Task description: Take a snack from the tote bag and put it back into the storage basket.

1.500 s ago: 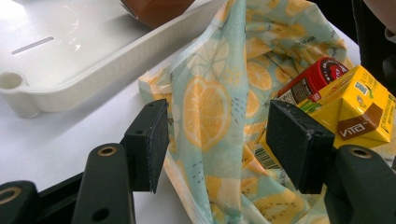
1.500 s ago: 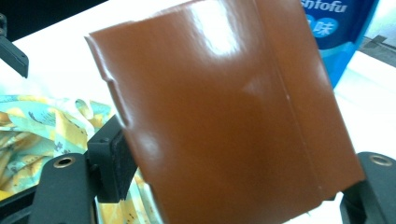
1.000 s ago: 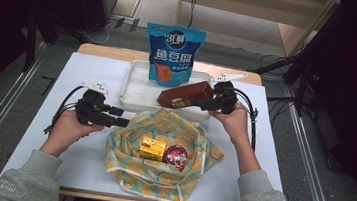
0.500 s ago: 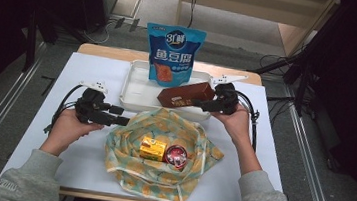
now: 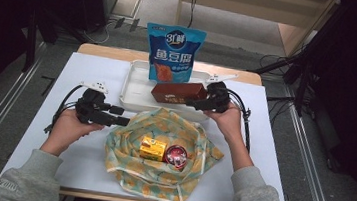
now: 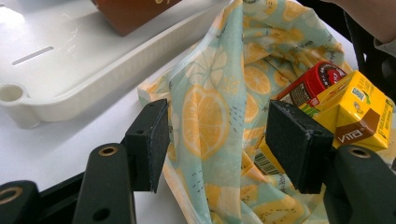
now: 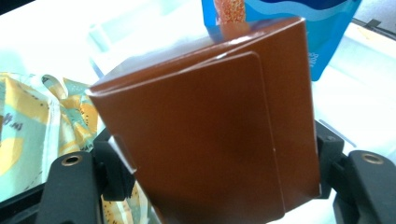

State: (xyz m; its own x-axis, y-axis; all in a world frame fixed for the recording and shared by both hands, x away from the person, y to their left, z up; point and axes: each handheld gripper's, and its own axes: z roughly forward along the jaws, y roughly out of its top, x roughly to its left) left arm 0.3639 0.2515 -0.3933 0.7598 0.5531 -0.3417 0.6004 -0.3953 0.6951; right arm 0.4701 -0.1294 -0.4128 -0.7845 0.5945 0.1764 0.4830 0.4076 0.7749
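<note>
Both arms wear grey sweatshirt sleeves (image 5: 32, 180) with ribbed cuffs, and small lettering runs along the hem of the left one. Each claw is matt black: the left claw (image 5: 123, 121) has blocky square pads (image 6: 152, 140) on flat arms with brass-ringed screw holes just behind them. A pale three-cornered plate sits atop the right claw (image 5: 192, 102), and black cables (image 5: 244, 122) loop out behind both.

The brown box (image 7: 210, 126) looks like glossy smooth card, the lemon-print bag (image 6: 219, 116) thin soft cloth, the white tray (image 6: 60, 60) smooth plastic, the blue pouch (image 5: 174, 47) shiny film.
</note>
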